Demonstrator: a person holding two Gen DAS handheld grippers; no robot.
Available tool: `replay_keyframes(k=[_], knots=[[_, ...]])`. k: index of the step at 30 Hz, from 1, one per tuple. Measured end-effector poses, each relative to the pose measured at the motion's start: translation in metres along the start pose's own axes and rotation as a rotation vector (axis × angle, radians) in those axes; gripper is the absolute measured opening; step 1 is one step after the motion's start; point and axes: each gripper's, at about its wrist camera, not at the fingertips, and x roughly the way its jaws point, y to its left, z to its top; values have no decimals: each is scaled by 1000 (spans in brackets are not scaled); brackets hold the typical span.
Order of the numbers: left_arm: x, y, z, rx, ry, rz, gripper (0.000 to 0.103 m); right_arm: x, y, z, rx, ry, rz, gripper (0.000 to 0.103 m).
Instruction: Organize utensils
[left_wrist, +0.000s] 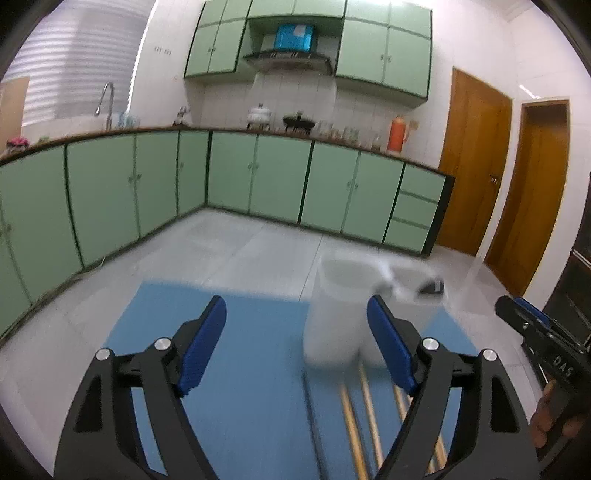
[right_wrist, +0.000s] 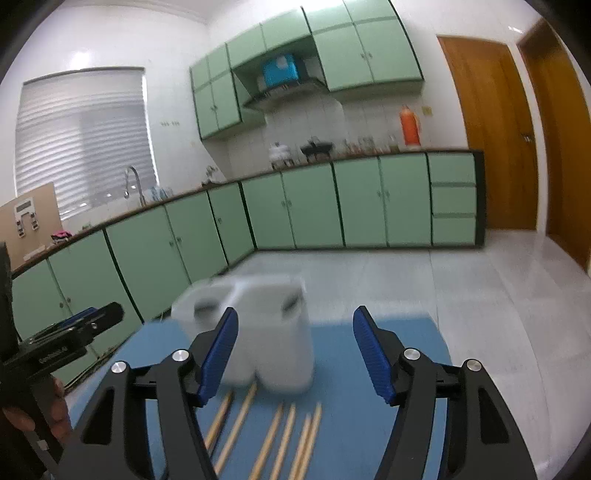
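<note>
On the blue mat (right_wrist: 399, 343) that covers the surface, a row of pale wooden chopsticks (right_wrist: 284, 439) lies flat, their tips pointing toward a white plastic utensil holder (right_wrist: 273, 332) that stands upright just beyond them. That holder is motion-blurred in both views; it appears to have more than one compartment, with dark openings near its rim, though how many I cannot tell. From the right wrist view about six sticks show, lying roughly side by side in loose pairs, the nearest ends cut off by the frame edge. From the left wrist view the same chopsticks (left_wrist: 369, 406) run beneath the right-hand finger, and the holder (left_wrist: 336, 314) stands ahead and to the right of centre. Above the sticks, the right gripper (right_wrist: 293, 352) hovers with its jaws spread wide and nothing between the blue ribbed pads (right_wrist: 369, 354). Its neighbour, the left gripper (left_wrist: 297, 343), likewise has its jaws wide apart and grips nothing, and it appears at the left edge of the right wrist view, held by a bare hand (right_wrist: 55, 410). Beyond the mat lie a pale tiled floor (right_wrist: 480, 295), green lower cabinets (right_wrist: 310, 206) under a dark counter, green wall cabinets (left_wrist: 384, 48), an orange thermos (right_wrist: 410, 125) and brown wooden doors (right_wrist: 491, 133).
</note>
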Motion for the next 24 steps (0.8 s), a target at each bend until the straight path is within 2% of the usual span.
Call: replay_keyframes(k=[5, 9, 16, 18, 23, 24], knots=[[-30, 9, -48, 13, 109, 47, 77, -43, -1, -49, 21, 101, -50, 66], [-48, 12, -84, 23, 185, 57, 77, -73, 3, -82, 22, 152, -75, 64], [-65, 11, -119, 50, 257, 57, 77, -108, 11, -131, 41, 268, -70, 42], [-66, 9, -126, 62, 271, 57, 77, -112, 19, -139, 30, 300, -58, 37], [-66, 5, -137, 78, 311, 63, 72, -114, 29, -153, 2, 353, -38, 19], [-67, 6, -139, 79, 315, 63, 72, -113, 28, -153, 0, 358, -35, 18]])
